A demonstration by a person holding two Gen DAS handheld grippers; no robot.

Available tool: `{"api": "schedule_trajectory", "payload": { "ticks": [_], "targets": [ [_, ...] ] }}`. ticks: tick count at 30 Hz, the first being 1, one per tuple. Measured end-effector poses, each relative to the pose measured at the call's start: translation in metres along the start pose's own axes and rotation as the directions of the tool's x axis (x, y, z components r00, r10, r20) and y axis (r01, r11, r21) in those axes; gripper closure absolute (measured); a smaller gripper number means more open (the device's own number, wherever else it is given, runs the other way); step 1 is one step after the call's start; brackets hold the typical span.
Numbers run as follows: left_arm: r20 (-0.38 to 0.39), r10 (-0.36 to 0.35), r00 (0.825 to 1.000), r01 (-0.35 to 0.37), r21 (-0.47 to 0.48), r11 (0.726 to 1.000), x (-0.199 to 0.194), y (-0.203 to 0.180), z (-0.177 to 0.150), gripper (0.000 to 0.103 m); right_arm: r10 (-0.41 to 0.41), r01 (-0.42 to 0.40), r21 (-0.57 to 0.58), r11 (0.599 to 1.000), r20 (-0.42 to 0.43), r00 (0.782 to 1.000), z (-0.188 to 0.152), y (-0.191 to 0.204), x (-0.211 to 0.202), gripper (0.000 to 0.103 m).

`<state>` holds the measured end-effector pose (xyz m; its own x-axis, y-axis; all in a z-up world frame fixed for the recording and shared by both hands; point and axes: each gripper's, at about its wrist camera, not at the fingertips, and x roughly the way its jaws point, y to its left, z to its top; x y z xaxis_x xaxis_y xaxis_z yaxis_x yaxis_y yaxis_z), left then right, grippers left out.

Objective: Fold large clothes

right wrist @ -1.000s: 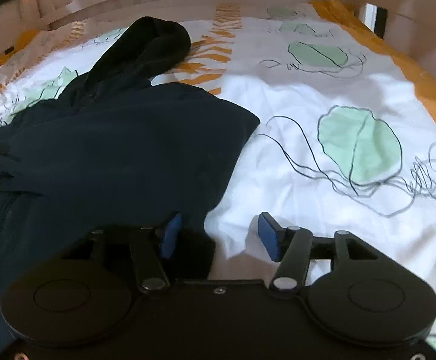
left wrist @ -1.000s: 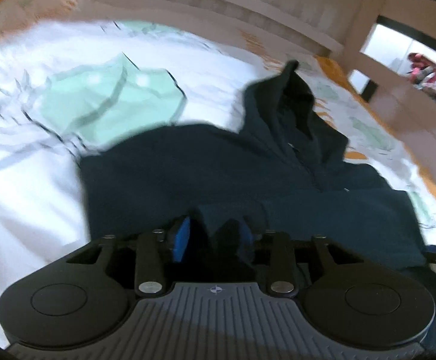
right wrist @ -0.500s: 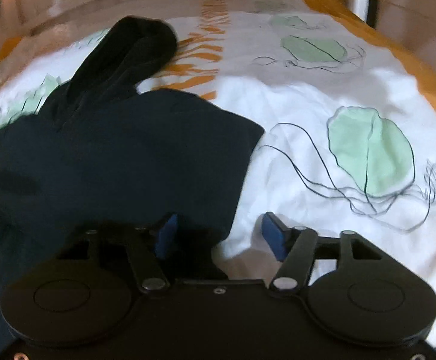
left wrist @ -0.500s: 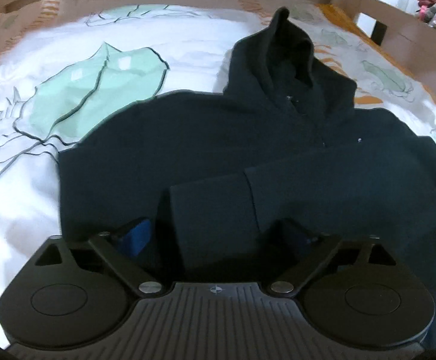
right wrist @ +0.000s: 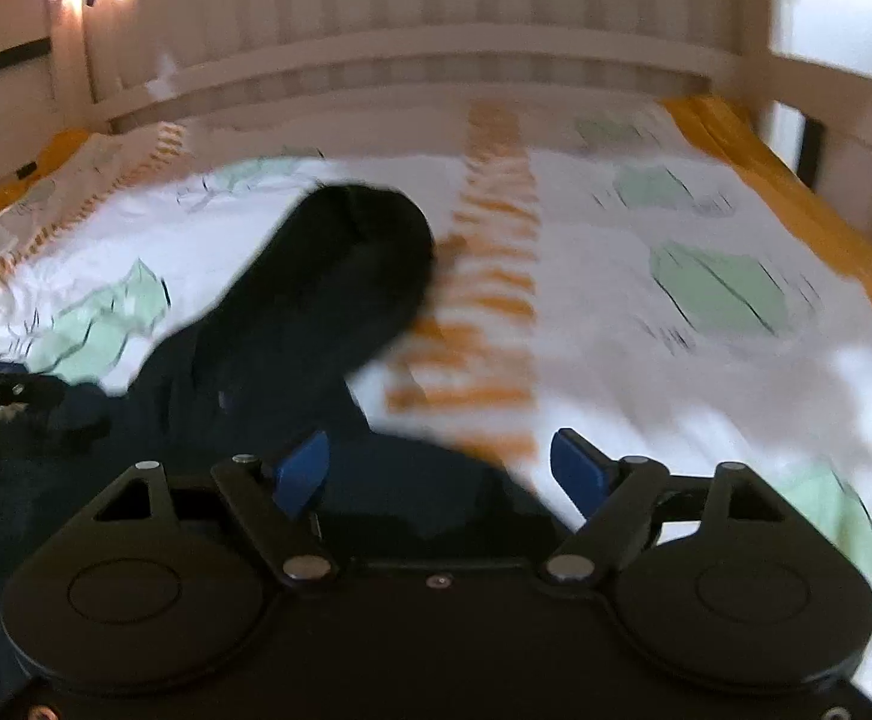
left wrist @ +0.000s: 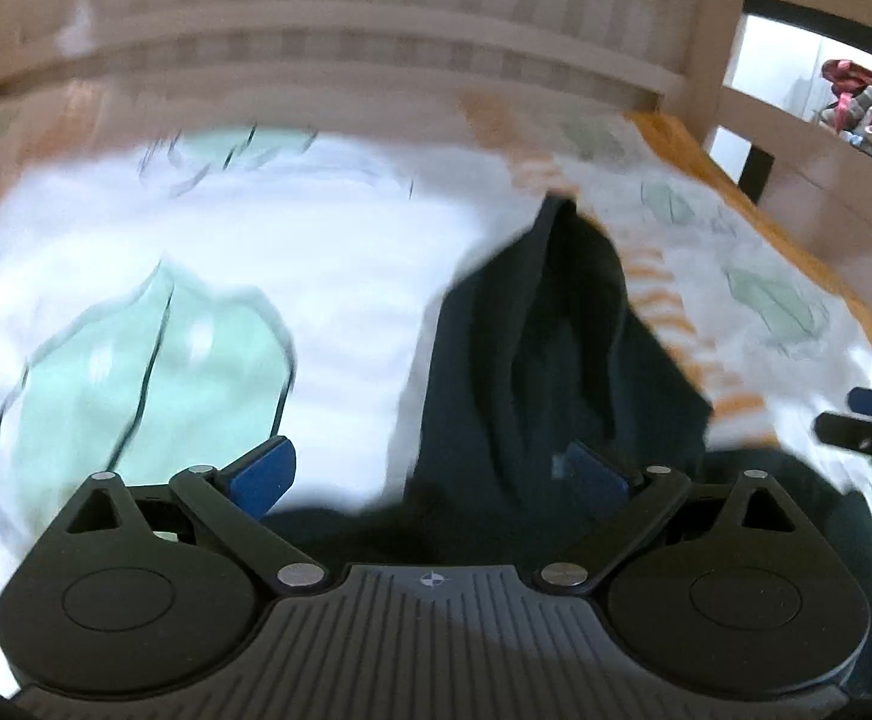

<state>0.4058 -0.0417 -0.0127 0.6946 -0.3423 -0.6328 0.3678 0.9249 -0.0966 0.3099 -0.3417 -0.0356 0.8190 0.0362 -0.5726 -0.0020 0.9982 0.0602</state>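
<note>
- Both sets of jaws stand wide apart and hold nothing: the left gripper (left wrist: 427,471) straddles the left edge of the dark hoodie (left wrist: 532,372), and the right gripper (right wrist: 442,471) hangs over the garment's right edge.
- The hoodie lies flat on the leaf-print bedsheet (left wrist: 328,276), its hood (right wrist: 352,252) pointing toward the slatted headboard (right wrist: 412,18); both views are motion-blurred, so fine creases cannot be read.
- The step in hand looks like reaching for the shoulders or hood to make the next fold.
- To do it well, each gripper should likely settle on its own side at matching height, so the fold line runs straight.
- Each should pinch through all the hoodie's layers, but not the sheet beneath.
- Waiting until the grippers steady would make the bite more reliable.
</note>
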Motion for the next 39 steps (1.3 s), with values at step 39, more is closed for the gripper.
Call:
{"api": "schedule_trajectory", "payload": {
  "ticks": [39],
  "targets": [
    [0.206, 0.296, 0.933, -0.361, 0.541, 0.76, 0.085, 0.016, 0.006, 0.0, -0.221, 0.222, 0.041, 0.974, -0.032, 0.975, 0.026, -0.04, 0.142, 0.015]
  ]
}}
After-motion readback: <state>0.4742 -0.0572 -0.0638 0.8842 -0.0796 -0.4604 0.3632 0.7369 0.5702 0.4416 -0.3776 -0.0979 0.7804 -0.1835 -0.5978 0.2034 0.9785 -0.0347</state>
